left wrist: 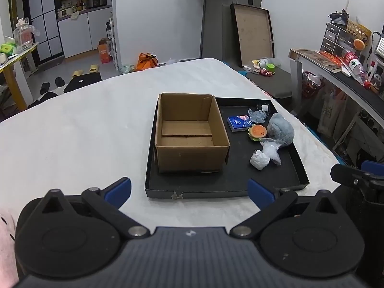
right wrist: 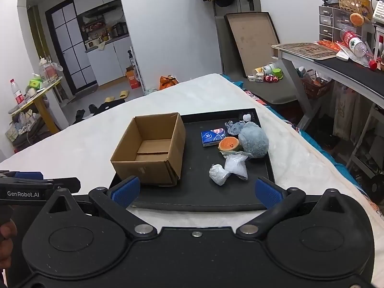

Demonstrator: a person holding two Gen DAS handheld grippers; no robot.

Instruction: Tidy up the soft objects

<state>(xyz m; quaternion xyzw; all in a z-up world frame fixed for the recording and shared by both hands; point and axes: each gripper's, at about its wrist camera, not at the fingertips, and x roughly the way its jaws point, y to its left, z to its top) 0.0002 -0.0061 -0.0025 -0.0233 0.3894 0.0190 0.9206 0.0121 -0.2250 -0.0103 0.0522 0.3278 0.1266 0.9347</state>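
Two claws hang low over the near edge of a bed with a white cover (left wrist: 84, 124). The left claw (left wrist: 189, 192) stands released, its blue pads far apart and nothing between them; the right claw (right wrist: 196, 190) is released in the same way and holds nothing.

On the bed lies a flat black tray (left wrist: 220, 187). In the left part of the tray stands an open cardboard box (left wrist: 189, 153), upright, with only its bottom flaps showing inside. The soft things lie in the right part of the tray, outside the box. A grey plush toy (left wrist: 280, 129) is the biggest. Just beside it, toward the box, lies a small orange burger toy (left wrist: 258, 132), and behind that a blue tissue pack (left wrist: 237, 123). A small grey-blue fabric piece (left wrist: 258, 116) lies near the far edge of the tray. Nearer to the claws lie a crumpled white wad (left wrist: 259, 159) and a clear plastic bag (left wrist: 271, 150), touching each other.

In the right wrist view the side of the left claw shows at the left edge, with a part of a hand (right wrist: 6, 237) below it.
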